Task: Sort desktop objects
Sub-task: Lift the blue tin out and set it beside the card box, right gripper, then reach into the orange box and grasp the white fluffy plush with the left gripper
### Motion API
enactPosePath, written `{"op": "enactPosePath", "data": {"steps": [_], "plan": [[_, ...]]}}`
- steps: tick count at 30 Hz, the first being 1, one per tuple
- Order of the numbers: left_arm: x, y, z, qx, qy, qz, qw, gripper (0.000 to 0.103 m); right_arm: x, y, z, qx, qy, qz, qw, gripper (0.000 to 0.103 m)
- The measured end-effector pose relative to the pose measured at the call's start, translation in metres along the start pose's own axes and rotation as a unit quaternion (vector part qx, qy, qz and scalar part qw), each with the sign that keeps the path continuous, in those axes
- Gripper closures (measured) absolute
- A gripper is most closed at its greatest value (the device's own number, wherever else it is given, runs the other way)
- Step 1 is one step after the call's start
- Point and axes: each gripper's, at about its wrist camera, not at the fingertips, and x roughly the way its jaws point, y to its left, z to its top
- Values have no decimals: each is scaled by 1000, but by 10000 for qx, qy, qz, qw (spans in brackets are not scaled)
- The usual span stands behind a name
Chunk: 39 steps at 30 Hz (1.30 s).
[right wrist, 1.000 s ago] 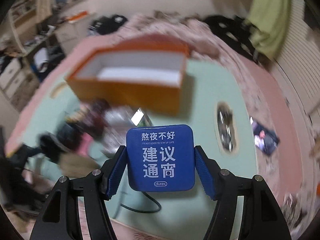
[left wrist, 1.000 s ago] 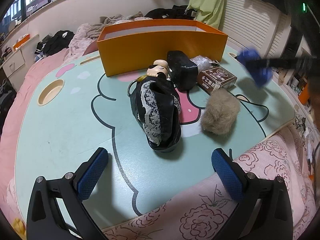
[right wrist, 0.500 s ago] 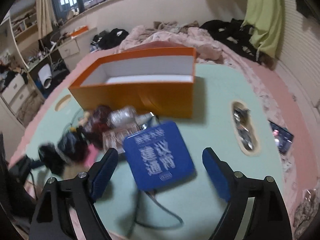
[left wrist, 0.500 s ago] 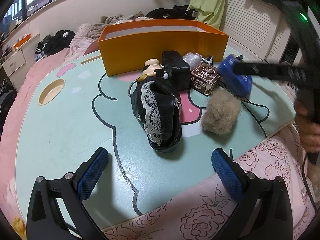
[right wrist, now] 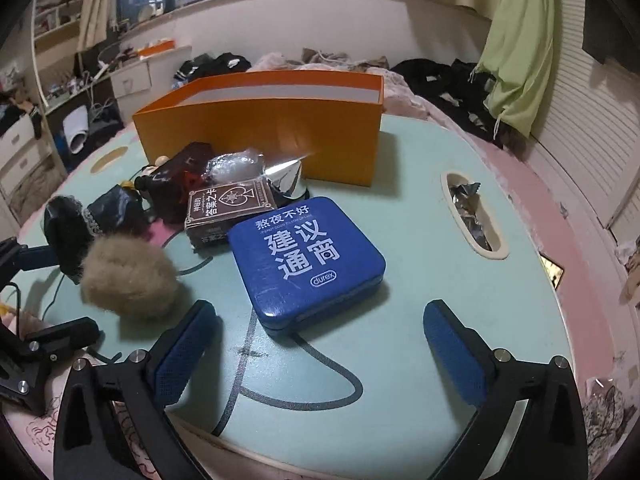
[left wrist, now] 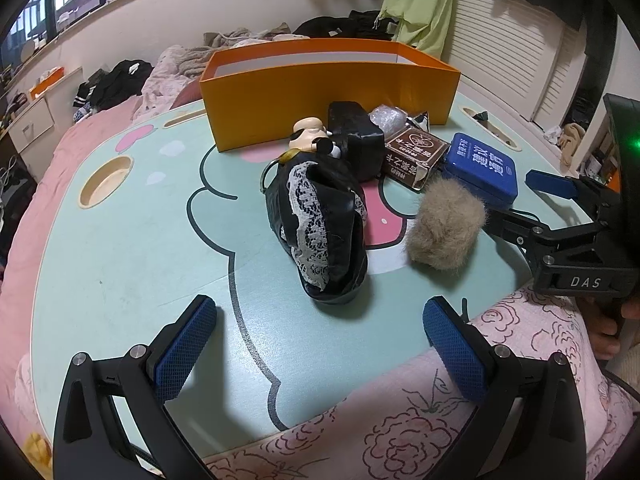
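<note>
Blue tin (right wrist: pixel 306 258) lies flat on the table (right wrist: pixel 400 360), R gripper (right wrist: pixel 320 344) opening w/ nothing between its jaws.

Nearest in R view: R fingers (right wrist: pixel 454 350) spread wide, clear of the tin just ahead of them. Tin's far corner touches or just meets the brown card box (right wrist: pixel 230 208); fur ball (right wrist: pixel 128 278) to its left, near but apart. In L view, L gripper (left wrist: pixel 316 354) spread wide, empty, over the table's near edge; black lace shoe (left wrist: pixel 320 220) ahead of it, figure head (left wrist: pixel 308 134) and black block (left wrist: pixel 354 140) behind. Farthest: orange box (right wrist: pixel 260 136), open top, at the table's back.
</note>
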Motion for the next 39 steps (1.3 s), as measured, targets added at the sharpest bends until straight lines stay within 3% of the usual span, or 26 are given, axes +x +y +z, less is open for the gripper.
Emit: {"op": "enactPosePath", "data": {"steps": [6, 11, 13, 17, 20, 25, 26, 30, 34, 39], "plan": [[-3, 4, -2, -171, -71, -17, 9998, 0, 0, 2, 1, 13, -13, 4, 10000, 0], [-38, 21, 0, -501, -740, -8, 9960, 0, 0, 2, 1, 17, -15, 3, 10000, 0], [-51, 23, 9, -460, -904, 27, 9948, 0, 1, 2, 1, 19, -17, 0, 10000, 0], [-71, 29, 61, -524, -1142, -40, 9921, 0, 1, 2, 0, 27, -20, -3, 10000, 0], [-63, 28, 111, -621, -918, -377, 9931, 0, 1, 2, 1, 29, -26, -6, 10000, 0], [-22, 10, 168, -552, -461, -489, 9962, 0, 1, 2, 1, 34, -37, -2, 10000, 0], [-6, 4, 177, -576, -351, -376, 9970, 0, 0, 1, 1, 35, -35, -6, 10000, 0], [34, -10, 182, -590, -39, 15, 9983, 0, 1, 2, 1, 41, -38, -9, 10000, 0], [60, -19, 178, -609, 207, 54, 9979, 0, 1, 2, 0, 48, -41, -12, 10000, 0], [62, -20, 178, -728, 234, -60, 9971, 0, 2, 4, 2, 53, -44, -20, 10000, 0]]}}
